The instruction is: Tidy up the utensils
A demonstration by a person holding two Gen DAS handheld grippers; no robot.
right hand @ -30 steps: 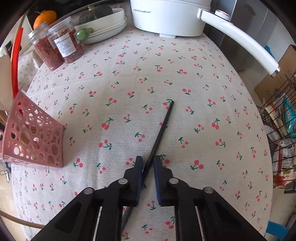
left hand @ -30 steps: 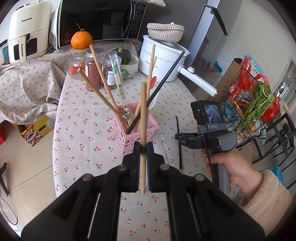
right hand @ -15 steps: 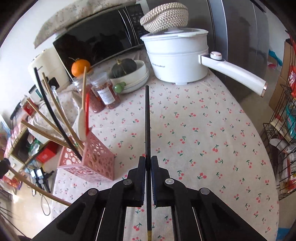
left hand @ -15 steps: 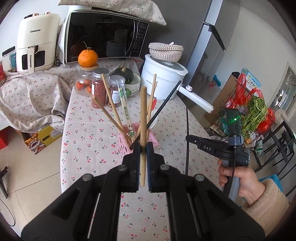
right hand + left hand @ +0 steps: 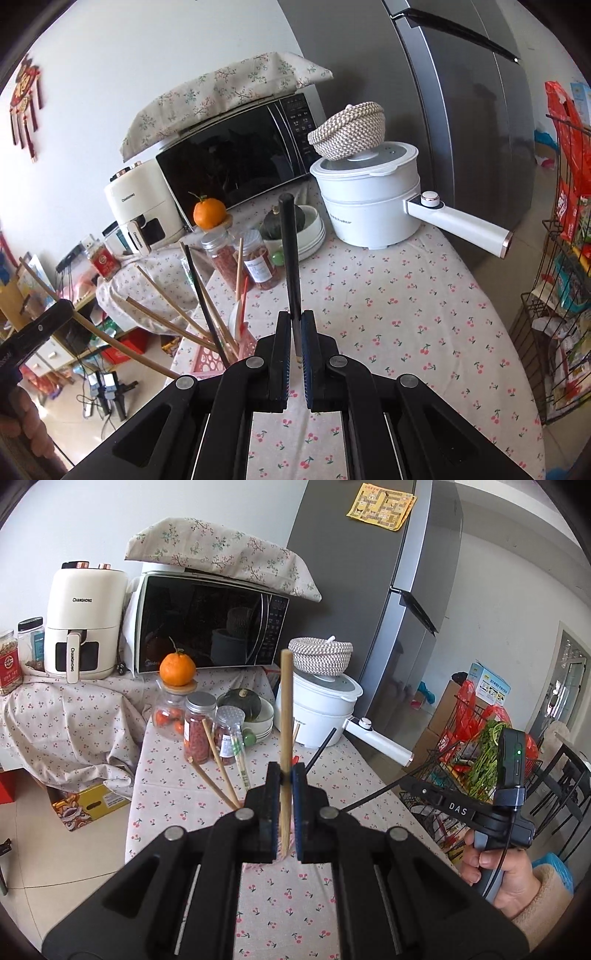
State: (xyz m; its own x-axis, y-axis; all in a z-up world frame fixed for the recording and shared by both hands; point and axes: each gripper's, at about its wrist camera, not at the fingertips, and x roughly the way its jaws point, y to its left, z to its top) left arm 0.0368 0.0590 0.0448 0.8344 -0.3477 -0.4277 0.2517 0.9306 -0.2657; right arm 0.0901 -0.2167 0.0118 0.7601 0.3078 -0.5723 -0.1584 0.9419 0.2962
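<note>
Cherry-print tabletop (image 5: 406, 295) below: my right tongs (image 5: 294, 354) clamp a black chopstick (image 5: 290, 254) upright, left tongs (image 5: 285, 805) a wooden chopstick (image 5: 285, 716); pink basket (image 5: 207, 363) lies lower left, nearer the left.

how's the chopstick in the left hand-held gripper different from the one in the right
The wooden chopstick in the left hand-held gripper is pale tan; the black chopstick in the right hand-held gripper is dark and glossy. The wooden one stands straight, the black one leans slightly. Both are clamped between shut jaws, pointing up.
</note>
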